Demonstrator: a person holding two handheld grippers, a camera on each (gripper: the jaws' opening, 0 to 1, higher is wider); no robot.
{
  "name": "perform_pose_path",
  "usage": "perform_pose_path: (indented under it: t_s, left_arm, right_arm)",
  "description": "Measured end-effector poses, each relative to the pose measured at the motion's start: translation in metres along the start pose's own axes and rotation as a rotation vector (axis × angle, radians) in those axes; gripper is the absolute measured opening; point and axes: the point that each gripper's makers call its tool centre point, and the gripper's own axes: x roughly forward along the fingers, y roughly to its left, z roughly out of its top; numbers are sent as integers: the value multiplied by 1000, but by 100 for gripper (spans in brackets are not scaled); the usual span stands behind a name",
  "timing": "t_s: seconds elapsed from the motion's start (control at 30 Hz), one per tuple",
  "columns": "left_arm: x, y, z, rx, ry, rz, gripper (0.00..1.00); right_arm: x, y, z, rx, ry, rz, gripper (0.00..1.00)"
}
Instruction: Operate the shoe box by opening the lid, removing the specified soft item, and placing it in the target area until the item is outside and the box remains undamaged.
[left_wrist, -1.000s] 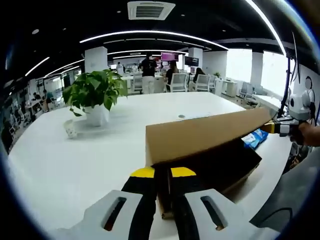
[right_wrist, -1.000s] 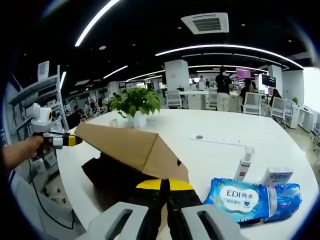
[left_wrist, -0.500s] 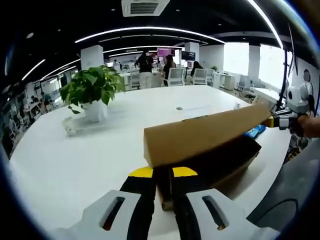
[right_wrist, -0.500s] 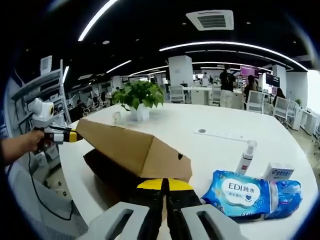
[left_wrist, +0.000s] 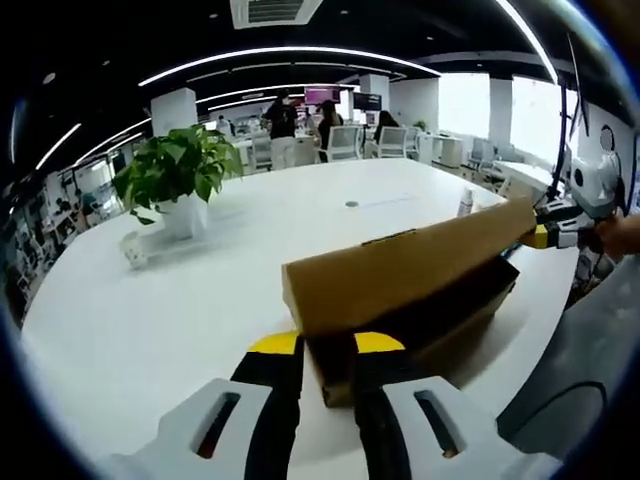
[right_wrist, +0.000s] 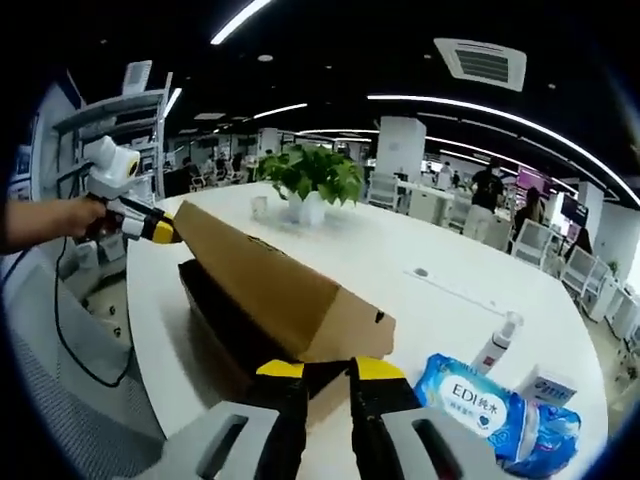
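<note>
1. Brown cardboard is what I am working with: the shoe box (left_wrist: 420, 320) is sitting at the bench (left_wrist: 200, 290) edge nearest me, with its lid (left_wrist: 400, 265) raised at a slant above the dark base.
2. I am pinching one end of the lid with my left tool (left_wrist: 325, 345), jaws nearly closed on the card, and the other end with my right tool (right_wrist: 325, 370), gripped the same way.
3. Compared with a second ago, my hands are rising and the jaws look slightly wider apart, so the lid is tilting further off the base.
4. I judge the opening step is nearly done; the soft item inside is hidden in shadow.
5. The blue wipes pack (right_wrist: 480, 410) and spray bottle (right_wrist: 497, 345) are lying just beside the box, towards the bench's far side.
</note>
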Motion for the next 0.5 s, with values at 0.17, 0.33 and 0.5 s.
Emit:
perform_pose_path:
  t_s: [0.17,0.33,0.5]
  left_arm:
    - [1,-3,-6,11,13,-17,20]
    - [1,-8,-13,23,24,-36,24]
    - [2,-13,-20,42,39,-53,28]
  right_arm:
    - [2,7,-4,2,6,32,19]
    - [2,11,-8,9,12,55,22]
    - [3,17,-14,9,29,84,28]
